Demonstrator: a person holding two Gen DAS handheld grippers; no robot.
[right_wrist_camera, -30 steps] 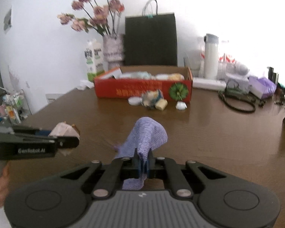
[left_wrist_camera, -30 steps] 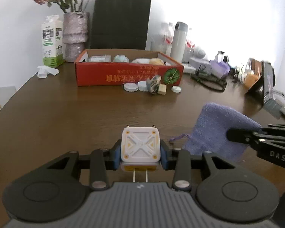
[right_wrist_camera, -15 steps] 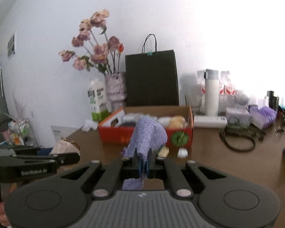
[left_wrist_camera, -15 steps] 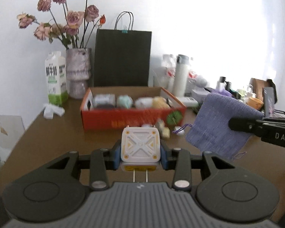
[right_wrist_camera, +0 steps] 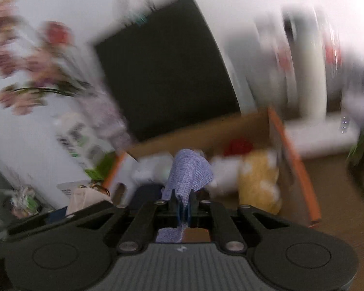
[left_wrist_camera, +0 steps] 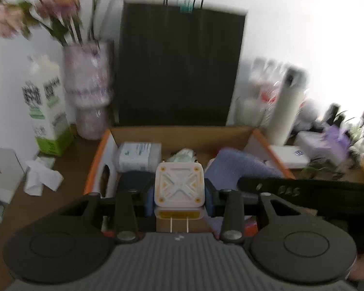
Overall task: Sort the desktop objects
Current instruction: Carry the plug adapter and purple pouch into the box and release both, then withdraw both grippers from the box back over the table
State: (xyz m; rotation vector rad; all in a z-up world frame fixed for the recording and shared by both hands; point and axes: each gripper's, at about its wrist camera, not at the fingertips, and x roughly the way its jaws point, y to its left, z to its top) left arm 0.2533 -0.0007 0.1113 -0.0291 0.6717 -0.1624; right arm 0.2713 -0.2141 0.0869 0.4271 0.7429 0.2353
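Observation:
My left gripper [left_wrist_camera: 179, 194] is shut on a white square charger plug [left_wrist_camera: 179, 186] with two prongs, held above the near part of the orange cardboard box [left_wrist_camera: 97, 160]. My right gripper [right_wrist_camera: 183, 209] is shut on a purple knitted pouch [right_wrist_camera: 189, 173], which hangs over the same box [right_wrist_camera: 293, 160]. In the left wrist view the pouch [left_wrist_camera: 237, 165] and the right gripper's black finger [left_wrist_camera: 303, 190] reach in from the right over the box. The box holds a white packet [left_wrist_camera: 139, 156], a yellow soft item [right_wrist_camera: 257, 179] and other small things. The right wrist view is strongly blurred.
Behind the box stand a black paper bag [left_wrist_camera: 179, 65], a vase of pink flowers [left_wrist_camera: 87, 89], a milk carton [left_wrist_camera: 46, 104] and a white bottle [left_wrist_camera: 286, 109]. Crumpled paper [left_wrist_camera: 41, 177] lies left of the box. Cluttered items [left_wrist_camera: 332, 140] fill the right side.
Both grippers have swept forward from the open tabletop to over the orange box, carrying the plug and the pouch. The right wrist view has rolled and tilted.

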